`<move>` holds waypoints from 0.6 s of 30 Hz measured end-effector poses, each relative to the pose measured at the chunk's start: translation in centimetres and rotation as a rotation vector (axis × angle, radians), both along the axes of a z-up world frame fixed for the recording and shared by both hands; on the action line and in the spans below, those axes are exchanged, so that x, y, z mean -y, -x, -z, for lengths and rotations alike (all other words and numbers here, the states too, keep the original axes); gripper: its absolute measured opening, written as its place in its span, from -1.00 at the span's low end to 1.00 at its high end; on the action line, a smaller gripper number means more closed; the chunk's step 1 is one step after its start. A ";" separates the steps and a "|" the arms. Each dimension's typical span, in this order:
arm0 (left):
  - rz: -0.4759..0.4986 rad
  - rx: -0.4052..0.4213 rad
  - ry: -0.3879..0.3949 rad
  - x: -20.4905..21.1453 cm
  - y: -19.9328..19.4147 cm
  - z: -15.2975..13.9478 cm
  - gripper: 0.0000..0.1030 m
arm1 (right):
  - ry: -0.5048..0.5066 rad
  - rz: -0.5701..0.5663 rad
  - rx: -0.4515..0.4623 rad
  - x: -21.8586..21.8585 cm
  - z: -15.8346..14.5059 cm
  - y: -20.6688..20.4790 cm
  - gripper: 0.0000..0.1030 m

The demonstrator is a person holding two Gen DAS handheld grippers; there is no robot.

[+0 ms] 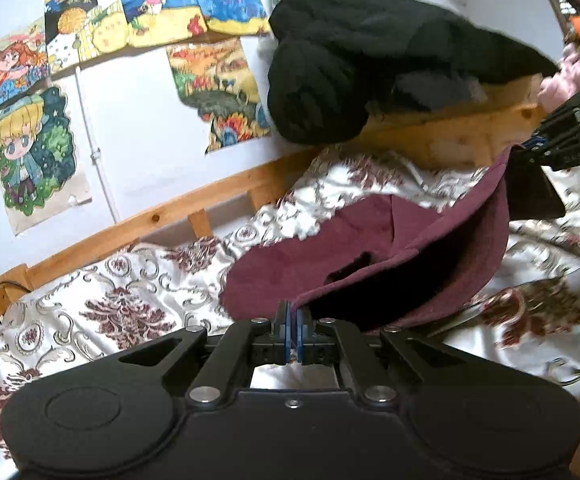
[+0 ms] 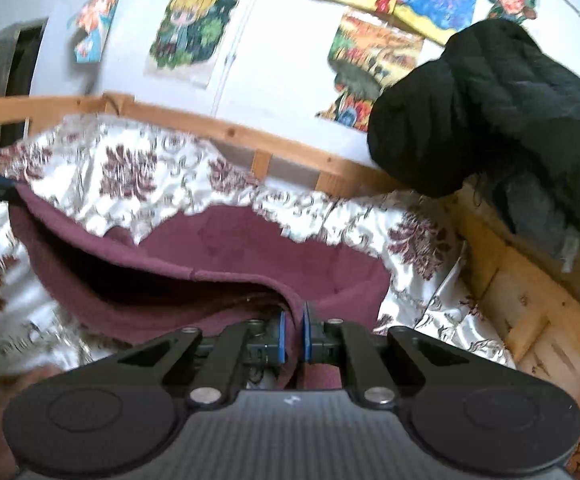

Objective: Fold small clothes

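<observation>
Maroon garment (image 1: 314,264) hangs slung between the two grippers above a bed, its edge pulled up into a sagging band while the rest lies on the bedspread (image 1: 130,280), a white satin cover with dark red floral medallions. Left gripper (image 1: 293,320) has its jaws clamped on one corner of the cloth edge, blue pads pressed together with the fabric pinched between them. Right gripper (image 2: 294,320) has its jaws clamped on the other end of the same edge; the cloth runs down between its blue pads. In the left wrist view the right gripper shows at the far right, with the maroon fabric rising to it. Behind the bed runs a wooden bed rail (image 2: 230,132), and a black knitted garment (image 1: 330,80) is draped over its corner. Children's drawings (image 1: 34,152) are stuck on the white wall.
</observation>
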State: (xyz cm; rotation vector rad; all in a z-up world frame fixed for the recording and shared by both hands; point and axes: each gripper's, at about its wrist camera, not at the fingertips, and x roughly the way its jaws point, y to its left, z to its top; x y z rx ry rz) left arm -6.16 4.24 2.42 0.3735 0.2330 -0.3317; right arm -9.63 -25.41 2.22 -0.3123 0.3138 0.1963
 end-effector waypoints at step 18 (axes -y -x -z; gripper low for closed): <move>-0.043 -0.133 0.252 -0.9 -8.6 -9.3 -0.97 | 0.063 0.009 0.127 0.6 -4.2 -7.4 -0.82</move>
